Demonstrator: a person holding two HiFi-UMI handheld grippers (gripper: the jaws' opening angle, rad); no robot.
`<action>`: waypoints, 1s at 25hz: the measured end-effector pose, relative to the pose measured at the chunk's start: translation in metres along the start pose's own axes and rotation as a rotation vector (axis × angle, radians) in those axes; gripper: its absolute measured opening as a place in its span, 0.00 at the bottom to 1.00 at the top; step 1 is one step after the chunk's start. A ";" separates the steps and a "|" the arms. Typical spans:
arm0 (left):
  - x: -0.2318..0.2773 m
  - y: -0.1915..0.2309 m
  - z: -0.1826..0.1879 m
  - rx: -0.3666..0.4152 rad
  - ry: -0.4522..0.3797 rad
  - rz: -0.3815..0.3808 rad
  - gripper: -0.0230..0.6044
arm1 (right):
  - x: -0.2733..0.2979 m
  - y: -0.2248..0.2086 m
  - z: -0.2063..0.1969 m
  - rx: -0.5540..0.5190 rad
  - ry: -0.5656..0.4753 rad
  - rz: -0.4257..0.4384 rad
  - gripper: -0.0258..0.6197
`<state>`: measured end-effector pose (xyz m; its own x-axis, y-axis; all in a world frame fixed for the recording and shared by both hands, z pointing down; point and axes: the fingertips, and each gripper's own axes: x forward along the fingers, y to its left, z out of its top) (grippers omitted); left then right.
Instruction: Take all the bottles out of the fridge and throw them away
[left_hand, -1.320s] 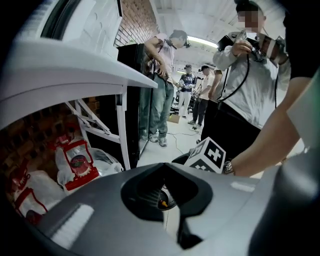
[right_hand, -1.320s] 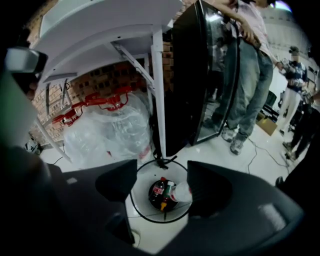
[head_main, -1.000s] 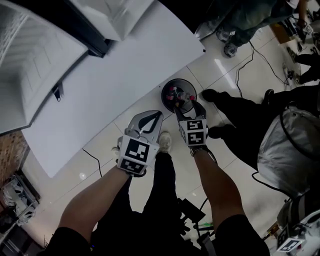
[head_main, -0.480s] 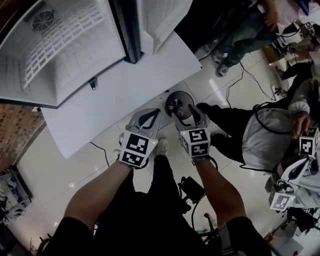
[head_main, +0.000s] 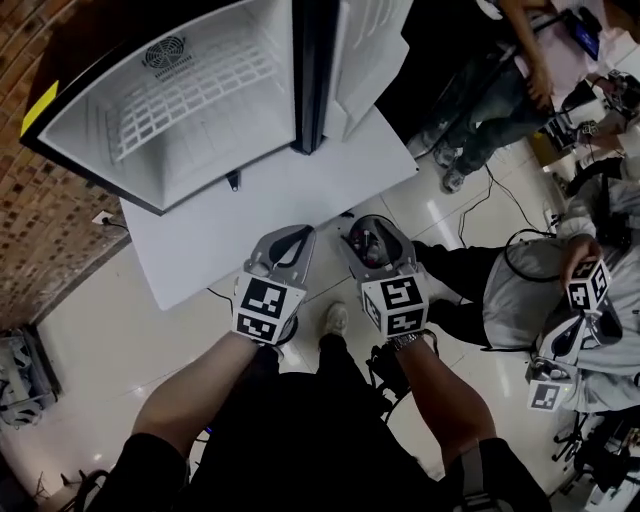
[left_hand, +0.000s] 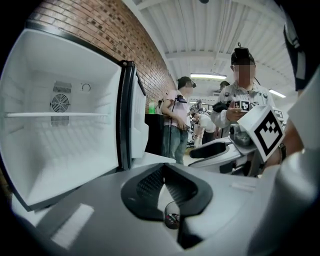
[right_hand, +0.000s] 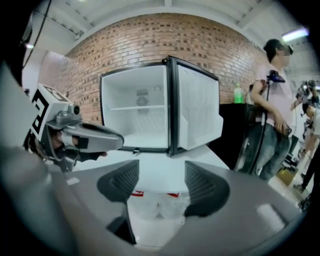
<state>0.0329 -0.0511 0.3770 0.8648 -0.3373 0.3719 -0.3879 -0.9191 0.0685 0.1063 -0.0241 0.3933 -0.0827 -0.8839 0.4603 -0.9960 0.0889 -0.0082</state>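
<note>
Under us lies a pale tiled floor (head_main: 90, 330), our own legs partly covering it. Our left hand-held gripper (left_hand: 163, 169) has its jaws pressed together on nothing, which we read as idle carriage, since it has no load. Our right hand-held gripper (right_hand: 161, 167) stands spread, its jaws having just closed a little. Low between them shows clear plastic (right_hand: 160, 204) with red trim, touched by neither pad, and we judge it to be the bottles (head_main: 372, 246) lying in the dark bin (head_main: 372, 224) right beneath. That bin sits on the floor just beside the edge of the white tabletop (head_main: 250, 200), likely so each bottle has a short way to fall. Beyond, the fridge (head_main: 190, 130) stands on that tabletop with its door (head_main: 365, 50) swung wide for reach. Its white inside shows no bottle, so the emptying looks done. Other people stand and sit further off
</note>
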 end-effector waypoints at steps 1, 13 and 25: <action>-0.008 0.004 0.005 0.004 -0.011 0.012 0.04 | -0.002 0.009 0.010 -0.012 -0.014 0.015 0.48; -0.109 0.071 0.055 -0.006 -0.120 0.216 0.04 | 0.003 0.122 0.152 -0.155 -0.224 0.237 0.45; -0.179 0.120 0.094 0.007 -0.217 0.385 0.04 | 0.015 0.176 0.223 -0.216 -0.331 0.313 0.35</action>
<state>-0.1384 -0.1202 0.2316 0.7051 -0.6893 0.1664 -0.6931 -0.7195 -0.0437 -0.0783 -0.1242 0.2010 -0.4170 -0.8949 0.1588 -0.8952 0.4347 0.0989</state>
